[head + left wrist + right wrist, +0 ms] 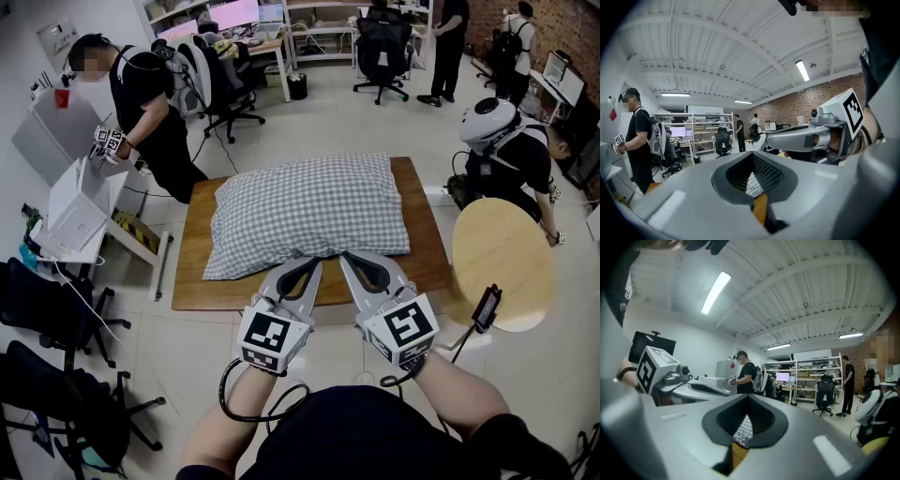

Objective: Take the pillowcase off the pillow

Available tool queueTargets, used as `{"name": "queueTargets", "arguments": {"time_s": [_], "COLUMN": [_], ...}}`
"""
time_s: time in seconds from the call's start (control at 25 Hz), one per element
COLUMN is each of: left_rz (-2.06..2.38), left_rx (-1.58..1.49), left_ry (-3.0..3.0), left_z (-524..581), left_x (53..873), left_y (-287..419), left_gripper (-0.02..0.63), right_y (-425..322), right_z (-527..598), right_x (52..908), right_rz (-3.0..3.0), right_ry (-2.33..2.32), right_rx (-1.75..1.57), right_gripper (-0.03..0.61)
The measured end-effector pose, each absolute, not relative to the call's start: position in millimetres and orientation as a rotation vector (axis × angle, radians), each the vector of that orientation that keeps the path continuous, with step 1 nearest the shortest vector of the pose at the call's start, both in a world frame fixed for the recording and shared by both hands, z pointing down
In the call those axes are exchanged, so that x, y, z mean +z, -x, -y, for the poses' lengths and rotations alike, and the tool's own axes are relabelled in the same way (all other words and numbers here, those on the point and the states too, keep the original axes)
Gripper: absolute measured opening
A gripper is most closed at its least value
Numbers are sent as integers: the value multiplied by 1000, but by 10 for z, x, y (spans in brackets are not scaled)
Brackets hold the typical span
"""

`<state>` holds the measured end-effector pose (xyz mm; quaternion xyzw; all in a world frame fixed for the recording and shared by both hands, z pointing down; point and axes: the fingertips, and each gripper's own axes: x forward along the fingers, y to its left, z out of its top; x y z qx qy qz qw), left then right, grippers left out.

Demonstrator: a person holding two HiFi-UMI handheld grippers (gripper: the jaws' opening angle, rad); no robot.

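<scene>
The pillowcase (309,211), grey-checked, has the pillow inside it and lies on the wooden table (192,281) just ahead of both claws. The left gripper (322,259) and right gripper (344,255) sit side by side, each closed narrow on cloth at its near edge.

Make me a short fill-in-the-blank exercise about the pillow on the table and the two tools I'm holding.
1. The pillowcase has a grey-and-white ____ pattern.
2. The pillow rests on a ____ table.
3. The left tool and the right tool both have their tips at the pillow's ____ edge, not its far one.
4. Both tools' jaws are ____ on the pillowcase.
Missing words: checked; wooden; near; shut.
</scene>
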<state>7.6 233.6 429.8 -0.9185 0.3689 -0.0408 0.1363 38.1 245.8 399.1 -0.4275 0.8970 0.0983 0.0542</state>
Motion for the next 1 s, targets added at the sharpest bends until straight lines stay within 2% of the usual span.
{"name": "queueTargets", "arguments": {"time_s": [1.0], "left_rz": [-1171], "left_rx": [-124], "left_ry": [2610], "left_z": [-2338], "left_x": [4322], "left_y": [-887], "left_gripper": [3], "right_y": [-1158], "right_z": [-2520], "right_x": [4028], "right_rz": [-2782], "right_ry": [1210], "right_rx": [300], "right_gripper": [0]}}
